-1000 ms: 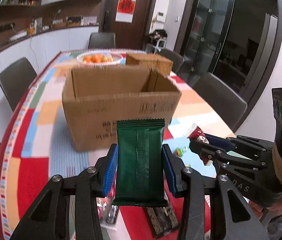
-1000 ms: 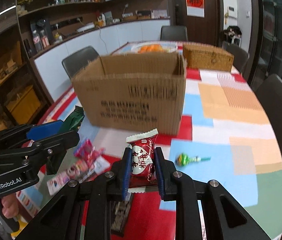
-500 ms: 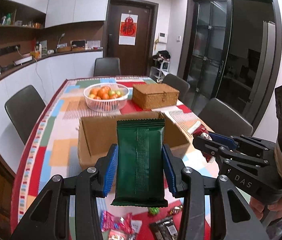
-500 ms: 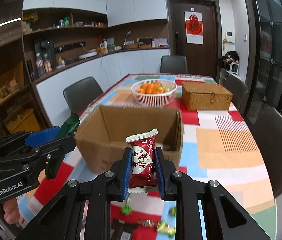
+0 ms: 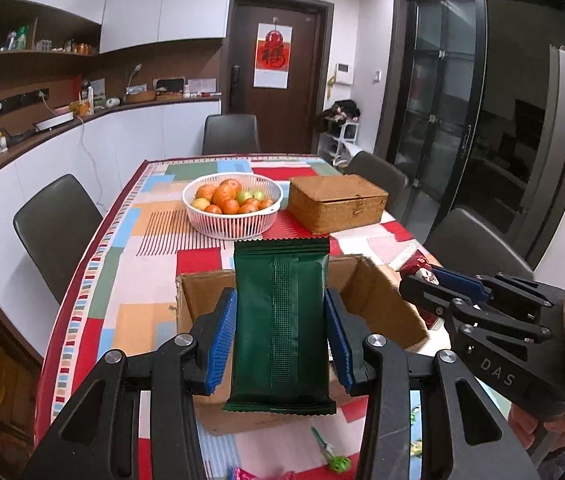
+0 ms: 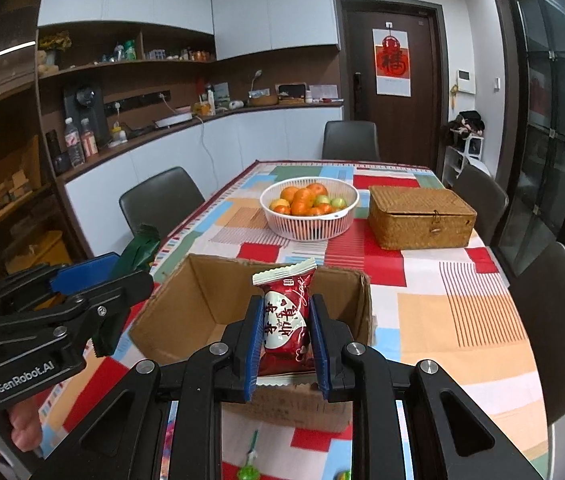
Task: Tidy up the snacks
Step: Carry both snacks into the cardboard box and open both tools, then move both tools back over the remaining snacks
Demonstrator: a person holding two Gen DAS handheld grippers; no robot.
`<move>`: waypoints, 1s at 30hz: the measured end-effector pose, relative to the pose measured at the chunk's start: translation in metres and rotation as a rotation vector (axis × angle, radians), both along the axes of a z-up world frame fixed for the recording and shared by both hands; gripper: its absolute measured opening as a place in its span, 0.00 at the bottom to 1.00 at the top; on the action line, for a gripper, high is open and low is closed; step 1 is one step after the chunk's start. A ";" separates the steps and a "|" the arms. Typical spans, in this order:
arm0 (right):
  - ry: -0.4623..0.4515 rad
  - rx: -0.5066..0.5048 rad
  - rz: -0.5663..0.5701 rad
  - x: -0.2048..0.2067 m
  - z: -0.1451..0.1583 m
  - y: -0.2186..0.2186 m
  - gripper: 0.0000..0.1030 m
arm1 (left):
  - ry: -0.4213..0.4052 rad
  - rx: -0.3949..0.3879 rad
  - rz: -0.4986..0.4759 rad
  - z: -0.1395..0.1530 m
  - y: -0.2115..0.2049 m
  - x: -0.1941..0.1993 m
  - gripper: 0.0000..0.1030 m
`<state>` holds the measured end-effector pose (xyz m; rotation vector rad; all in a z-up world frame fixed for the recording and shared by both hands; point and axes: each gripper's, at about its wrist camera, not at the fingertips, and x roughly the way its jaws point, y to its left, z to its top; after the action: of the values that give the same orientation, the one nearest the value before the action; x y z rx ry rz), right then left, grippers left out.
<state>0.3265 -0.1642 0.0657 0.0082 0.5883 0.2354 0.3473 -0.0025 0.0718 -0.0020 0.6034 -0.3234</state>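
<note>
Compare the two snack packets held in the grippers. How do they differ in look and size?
The green packet is plain dark green; the red packet bears white characters and white crimped ends. The green packet looks longer and flatter; the red packet is shorter and puffier. Both stand upright, clamped, above the open cardboard box.

The left tool [image 5: 280, 336] is raised, its blue pads pressed against both sides of an upright packet. The right tool [image 6: 285, 340] is level beside it, clamped the same way. A bare hand [image 6: 22, 432] holds the left handle.
</note>
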 end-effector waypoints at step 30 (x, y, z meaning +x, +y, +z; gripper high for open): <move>0.021 -0.050 0.017 -0.037 -0.015 0.022 0.48 | -0.020 0.121 0.032 -0.008 0.022 -0.067 0.60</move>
<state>0.2898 -0.1421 0.0505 -0.0428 0.6150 0.2377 0.2806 0.0194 0.0640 0.1074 0.6020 -0.2552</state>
